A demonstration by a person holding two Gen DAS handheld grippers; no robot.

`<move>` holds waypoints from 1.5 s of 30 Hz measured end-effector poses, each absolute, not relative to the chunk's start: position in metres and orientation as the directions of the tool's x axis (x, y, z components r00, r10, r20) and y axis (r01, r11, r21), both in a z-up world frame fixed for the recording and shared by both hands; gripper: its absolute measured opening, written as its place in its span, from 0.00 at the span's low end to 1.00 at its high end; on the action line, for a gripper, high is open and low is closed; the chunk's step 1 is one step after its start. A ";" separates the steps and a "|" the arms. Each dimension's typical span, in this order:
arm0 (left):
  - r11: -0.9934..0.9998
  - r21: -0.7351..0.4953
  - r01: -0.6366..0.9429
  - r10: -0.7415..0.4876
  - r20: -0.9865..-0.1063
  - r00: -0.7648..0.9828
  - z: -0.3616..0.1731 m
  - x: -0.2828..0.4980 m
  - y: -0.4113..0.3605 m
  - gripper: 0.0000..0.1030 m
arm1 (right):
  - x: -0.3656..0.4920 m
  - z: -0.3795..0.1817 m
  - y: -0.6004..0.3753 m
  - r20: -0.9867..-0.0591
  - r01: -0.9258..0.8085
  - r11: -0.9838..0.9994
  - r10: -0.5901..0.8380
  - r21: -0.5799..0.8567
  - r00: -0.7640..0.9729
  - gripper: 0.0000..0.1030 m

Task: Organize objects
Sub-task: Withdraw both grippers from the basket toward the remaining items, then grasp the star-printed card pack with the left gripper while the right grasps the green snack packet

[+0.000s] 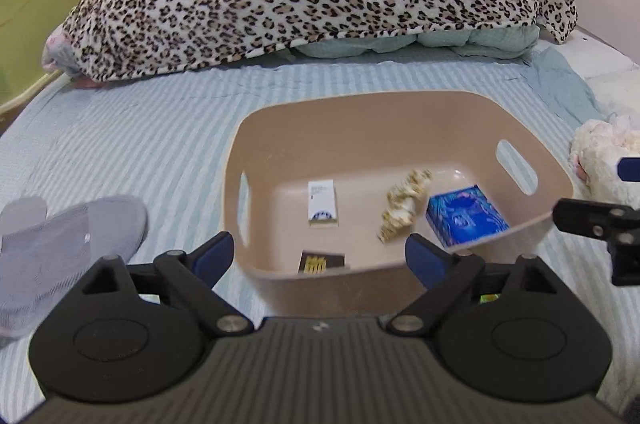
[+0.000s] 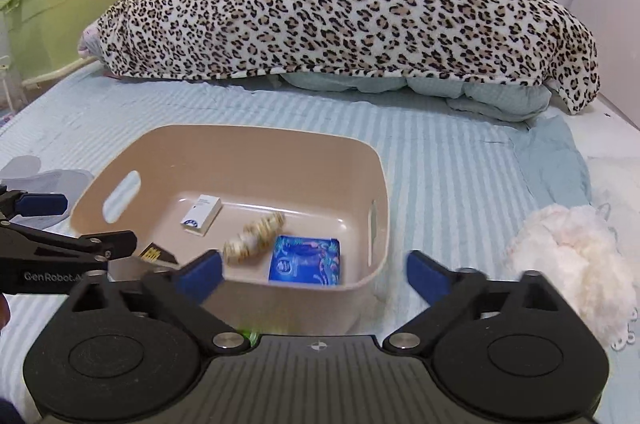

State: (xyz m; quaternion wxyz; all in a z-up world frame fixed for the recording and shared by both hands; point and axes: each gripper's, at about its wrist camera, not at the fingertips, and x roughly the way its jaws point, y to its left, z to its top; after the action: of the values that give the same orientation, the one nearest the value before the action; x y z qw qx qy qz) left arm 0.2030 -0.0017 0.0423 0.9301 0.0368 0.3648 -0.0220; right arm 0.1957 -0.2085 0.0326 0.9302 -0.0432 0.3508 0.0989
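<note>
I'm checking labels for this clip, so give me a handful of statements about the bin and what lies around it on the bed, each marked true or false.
1. The beige bin holds a blue box. True.
2. Both tongs are shut on items. False: the left tongs and right tongs are open and hold nothing.
3. A white box lies in the bin. True.
4. The gray sock lies inside the bin. False: it lies on the striped bedsheet beside it.
5. A leopard-print blanket lies behind the bin. True.

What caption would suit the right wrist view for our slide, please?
Open right gripper facing a beige bin holding a blue box and white box.
</note>
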 end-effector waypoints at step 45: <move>1.000 -0.010 0.020 -0.019 -0.830 0.558 -0.069 0.180 0.005 0.86 | 0.192 -0.094 -0.182 -0.800 -0.243 0.970 0.128 -0.023 0.586 1.00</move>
State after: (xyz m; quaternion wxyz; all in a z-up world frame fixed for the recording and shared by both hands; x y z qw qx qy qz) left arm 0.1798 0.0054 -0.0695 0.8825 0.0003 0.4702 -0.0110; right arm 0.1917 -0.1817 -0.0936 0.8882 -0.0652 0.4426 0.1045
